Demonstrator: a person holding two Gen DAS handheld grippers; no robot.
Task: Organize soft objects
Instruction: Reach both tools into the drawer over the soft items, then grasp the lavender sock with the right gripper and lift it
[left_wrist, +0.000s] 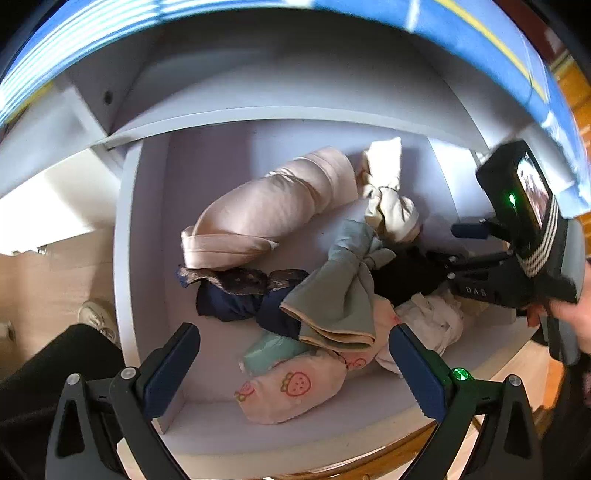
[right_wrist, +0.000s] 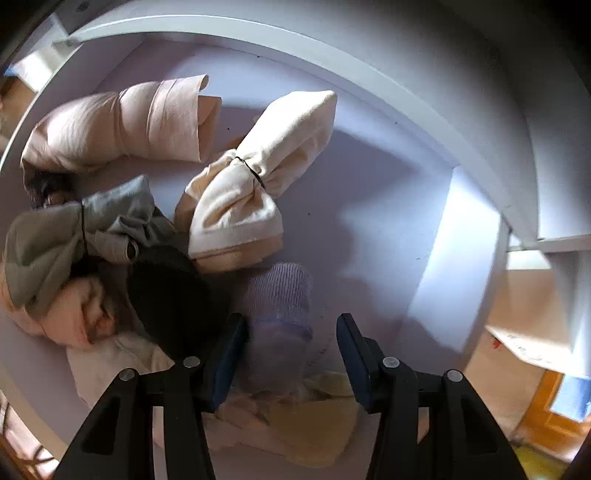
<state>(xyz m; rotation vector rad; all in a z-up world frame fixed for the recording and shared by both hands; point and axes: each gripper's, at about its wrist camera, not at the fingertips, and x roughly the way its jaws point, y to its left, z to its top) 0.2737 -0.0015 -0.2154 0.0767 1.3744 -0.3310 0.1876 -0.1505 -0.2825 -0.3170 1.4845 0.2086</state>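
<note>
Several rolled and tied cloth bundles lie in a white shelf compartment (left_wrist: 147, 236). In the left wrist view I see a pink roll (left_wrist: 266, 210), a cream tied bundle (left_wrist: 388, 192), a grey-green tied bundle (left_wrist: 340, 291), a navy bundle (left_wrist: 236, 299), a strawberry-print pouch (left_wrist: 291, 391) and a black cloth (left_wrist: 402, 277). My left gripper (left_wrist: 295, 365) is open above the strawberry pouch. My right gripper (right_wrist: 291, 354) is open, with a lilac knitted item (right_wrist: 277, 306) between its fingers; it also shows in the left wrist view (left_wrist: 517, 258). The cream bundle (right_wrist: 251, 192) lies just ahead of it.
A shelf board (left_wrist: 295, 114) runs above the compartment, and a side wall (right_wrist: 443, 251) closes its right. A yellowish cloth (right_wrist: 306, 424) lies under the right gripper. Wooden floor (left_wrist: 44, 280) and a shoe (left_wrist: 96, 317) show at the left.
</note>
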